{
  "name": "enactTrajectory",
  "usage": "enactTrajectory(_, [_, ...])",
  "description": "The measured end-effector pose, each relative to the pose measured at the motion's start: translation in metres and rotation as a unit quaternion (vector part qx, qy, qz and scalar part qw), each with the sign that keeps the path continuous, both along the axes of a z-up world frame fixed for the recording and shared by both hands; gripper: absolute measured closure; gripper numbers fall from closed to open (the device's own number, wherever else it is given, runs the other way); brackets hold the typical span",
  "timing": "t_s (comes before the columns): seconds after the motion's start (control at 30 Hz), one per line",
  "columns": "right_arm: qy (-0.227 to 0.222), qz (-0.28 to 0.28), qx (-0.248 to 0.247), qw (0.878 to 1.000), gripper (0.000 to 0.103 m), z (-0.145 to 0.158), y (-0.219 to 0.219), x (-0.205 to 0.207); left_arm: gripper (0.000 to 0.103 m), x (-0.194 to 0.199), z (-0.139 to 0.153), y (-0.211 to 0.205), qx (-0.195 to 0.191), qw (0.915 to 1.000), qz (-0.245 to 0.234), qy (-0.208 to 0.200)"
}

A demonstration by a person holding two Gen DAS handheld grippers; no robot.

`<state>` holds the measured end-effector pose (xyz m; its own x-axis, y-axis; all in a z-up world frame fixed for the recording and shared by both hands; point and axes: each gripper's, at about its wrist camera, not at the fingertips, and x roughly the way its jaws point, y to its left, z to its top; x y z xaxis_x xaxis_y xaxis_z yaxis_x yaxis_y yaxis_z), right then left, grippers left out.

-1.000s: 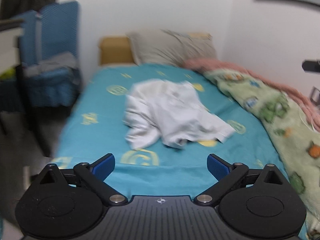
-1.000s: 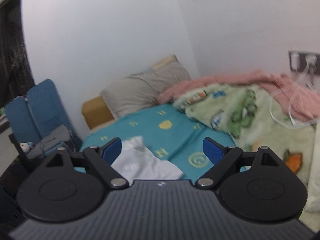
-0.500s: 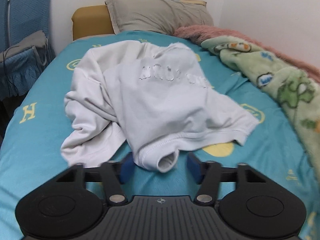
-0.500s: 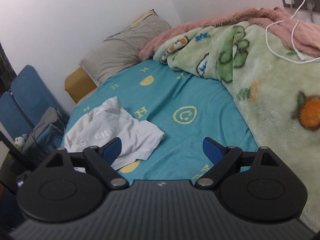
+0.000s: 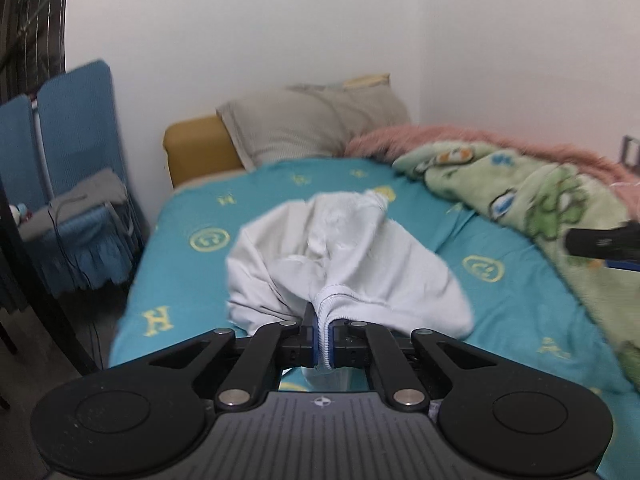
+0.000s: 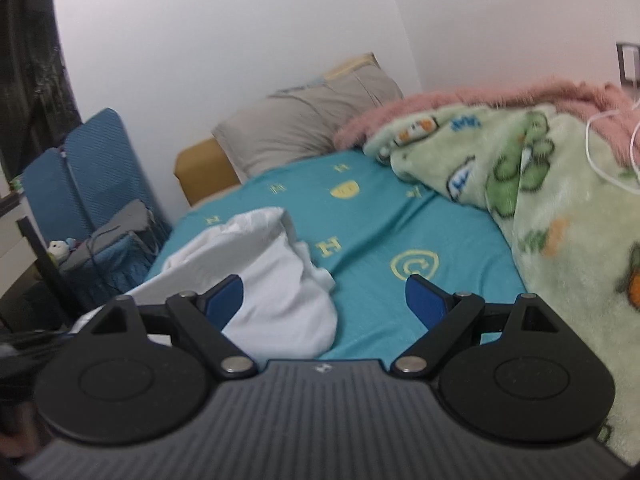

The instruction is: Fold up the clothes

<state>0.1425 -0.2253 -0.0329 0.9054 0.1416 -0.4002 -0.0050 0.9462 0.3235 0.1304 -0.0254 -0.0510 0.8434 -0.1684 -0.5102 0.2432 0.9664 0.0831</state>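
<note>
A white t-shirt (image 5: 360, 264) lies crumpled on the teal bed sheet (image 5: 516, 312). My left gripper (image 5: 323, 340) is shut on a hemmed edge of the shirt and lifts it, so the cloth hangs in a bunch from the jaws. In the right wrist view the same shirt (image 6: 280, 292) rises at the left. My right gripper (image 6: 324, 300) is open and empty, held above the sheet (image 6: 380, 232) to the right of the shirt. Its black tip shows at the right edge of the left wrist view (image 5: 600, 242).
A green cartoon blanket (image 5: 560, 208) over a pink one (image 5: 460, 140) fills the bed's right side. A grey pillow (image 5: 312, 124) and a yellow headboard (image 5: 196, 152) are at the far end. A blue chair (image 5: 68, 184) with clothes stands left of the bed. A white cable (image 6: 608, 152) lies on the blanket.
My left gripper has closed on the shirt's hem and lifted it up and back, bunching the cloth. My right gripper has stayed open and dropped nearer the bed.
</note>
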Motion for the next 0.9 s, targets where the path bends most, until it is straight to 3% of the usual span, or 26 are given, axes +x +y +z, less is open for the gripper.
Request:
enactTrajectory(0.13, [-0.011, 0.009, 0.005, 1.0, 0.013, 0.015, 0.007, -0.018, 0.099, -0.054, 0.025, 0.016, -0.008, 0.9998, -0.014, -0.015])
enactTrajectory(0.27, [-0.003, 0.044, -0.005, 0.999, 0.013, 0.018, 0.03, -0.033, 0.099, -0.083, 0.022, 0.032, -0.03, 0.9993, -0.015, -0.017])
enactTrajectory(0.47, [0.067, 0.149, -0.027, 0.986, 0.013, -0.013, 0.089, -0.032, 0.098, -0.082, 0.012, 0.056, -0.09, 0.996, 0.002, 0.0])
enactTrajectory(0.67, [0.082, 0.222, -0.058, 0.97, 0.013, -0.036, 0.141, -0.019, 0.098, -0.063, 0.006, 0.077, -0.138, 0.9901, 0.018, 0.019])
enactTrajectory(0.77, [0.067, 0.225, -0.071, 0.969, 0.013, -0.042, 0.154, -0.012, 0.098, -0.054, -0.001, 0.077, -0.147, 0.9885, 0.019, 0.033])
enactTrajectory(0.9, [0.055, 0.153, -0.061, 0.985, 0.014, -0.044, 0.138, 0.0, 0.098, -0.047, -0.018, 0.068, -0.127, 0.9905, 0.021, 0.049])
